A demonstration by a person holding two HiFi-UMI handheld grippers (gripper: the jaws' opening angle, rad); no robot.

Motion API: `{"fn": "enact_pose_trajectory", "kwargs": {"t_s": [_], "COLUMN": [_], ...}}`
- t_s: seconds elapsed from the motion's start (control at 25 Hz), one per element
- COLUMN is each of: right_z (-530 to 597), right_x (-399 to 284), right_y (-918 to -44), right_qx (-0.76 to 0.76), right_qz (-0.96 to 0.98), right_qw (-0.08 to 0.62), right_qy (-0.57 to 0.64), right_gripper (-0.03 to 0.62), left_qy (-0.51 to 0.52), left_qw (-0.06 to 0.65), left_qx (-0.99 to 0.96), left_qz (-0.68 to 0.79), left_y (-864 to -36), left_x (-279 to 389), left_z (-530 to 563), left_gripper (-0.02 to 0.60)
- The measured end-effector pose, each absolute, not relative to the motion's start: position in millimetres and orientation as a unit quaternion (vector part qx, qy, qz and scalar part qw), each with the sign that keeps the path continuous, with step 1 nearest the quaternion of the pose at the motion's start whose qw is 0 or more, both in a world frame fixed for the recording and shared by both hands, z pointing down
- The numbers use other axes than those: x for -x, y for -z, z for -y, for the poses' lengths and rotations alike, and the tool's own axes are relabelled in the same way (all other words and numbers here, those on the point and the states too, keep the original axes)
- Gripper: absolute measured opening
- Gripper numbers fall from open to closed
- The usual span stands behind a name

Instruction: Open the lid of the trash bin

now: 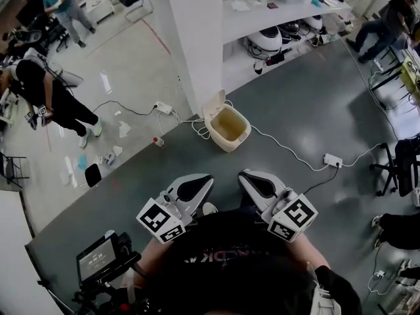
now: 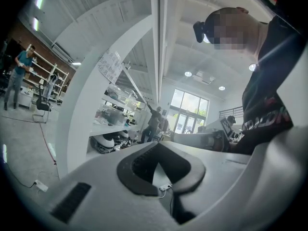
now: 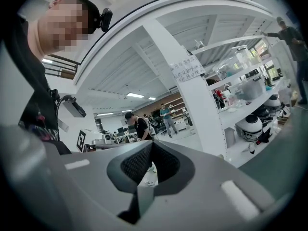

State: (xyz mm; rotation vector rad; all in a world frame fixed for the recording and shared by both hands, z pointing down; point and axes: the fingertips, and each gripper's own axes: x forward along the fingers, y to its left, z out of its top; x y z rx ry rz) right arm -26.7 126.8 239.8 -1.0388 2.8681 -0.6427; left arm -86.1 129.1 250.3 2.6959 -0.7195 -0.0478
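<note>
Trash bin [image 1: 230, 136] on grey floor [image 1: 295, 104], just beside the foot of a white pillar [image 1: 193, 38], ahead of both grippers and well apart from them. Stands upright, mouth facing straight up. Lid [image 1: 214, 102] already raised, standing on the hinge edge nearest the pillar; front edge faces lower right in head view. Rim a rounded rectangle, close to square from this angle; cannot tell which side is longer. Shell cream-white, inside yellowish-beige. White cable [image 1: 289, 151] runs past the bin's right side to a power strip [image 1: 332, 159].

Left gripper [image 1: 205, 178]: jaws together, nothing between them, tip aimed toward the bin. Right gripper [image 1: 246, 176]: jaws together, likewise empty, tip angled inward toward the left one. The two sit side by side, close to the person's chest.
</note>
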Motion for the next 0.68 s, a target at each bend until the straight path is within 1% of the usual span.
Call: {"fn": "enact_pose_trajectory", "kwargs": {"t_s": [0.68], "right_z": [-125.8], "right_x": [25.8], "right_y": [-231.5], "right_qx": [0.336], "right_qz": [-0.92], "right_qw": [0.006], "right_qy": [0.202], "right_gripper": [0.006], "left_qy": [0.013], "left_qw": [0.168], "left_qx": [-0.954], "left_qz": [0.247], "left_y": [-241.5], "left_x": [80.9], "left_z": [-126.3], "left_gripper": [0.003]}}
